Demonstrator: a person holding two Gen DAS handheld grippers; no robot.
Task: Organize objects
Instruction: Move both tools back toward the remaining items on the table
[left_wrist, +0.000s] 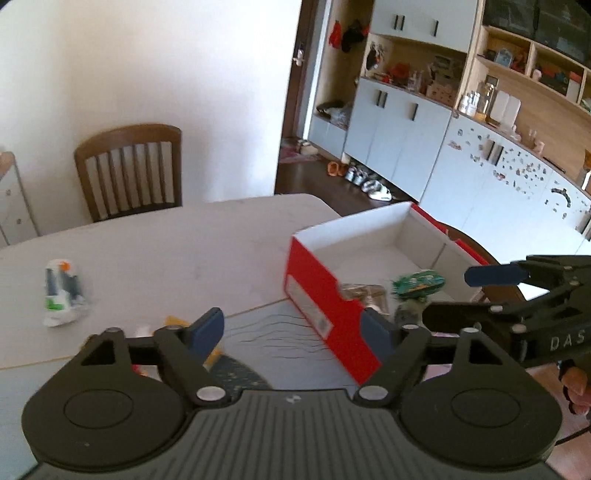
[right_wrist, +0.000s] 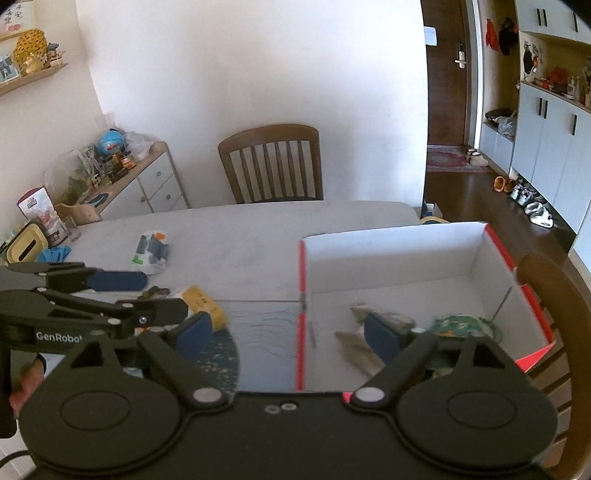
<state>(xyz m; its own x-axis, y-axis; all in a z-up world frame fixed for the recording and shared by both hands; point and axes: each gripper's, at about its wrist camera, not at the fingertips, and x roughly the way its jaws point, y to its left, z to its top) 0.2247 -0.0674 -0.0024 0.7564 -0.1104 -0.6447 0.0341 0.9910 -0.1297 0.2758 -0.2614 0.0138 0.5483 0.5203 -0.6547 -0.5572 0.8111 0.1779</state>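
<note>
A red cardboard box (left_wrist: 317, 291) with a white inside stands at the table's right edge; it also shows in the right wrist view (right_wrist: 399, 258). Inside lie a green packet (left_wrist: 419, 282) (right_wrist: 461, 325) and a beige packet (right_wrist: 364, 347). A white pouch (left_wrist: 62, 291) (right_wrist: 151, 251) lies on the table to the left. A yellow packet (right_wrist: 205, 304) lies near the front. My left gripper (left_wrist: 295, 332) is open and empty, left of the box. My right gripper (right_wrist: 288, 332) is open and empty, above the box's near left wall.
A wooden chair (left_wrist: 129, 170) (right_wrist: 271, 164) stands behind the table against the wall. A second chair (right_wrist: 550, 306) is right of the box. A low cabinet with clutter (right_wrist: 122, 173) stands at the left. A dark patterned mat (right_wrist: 218, 354) lies at the table front.
</note>
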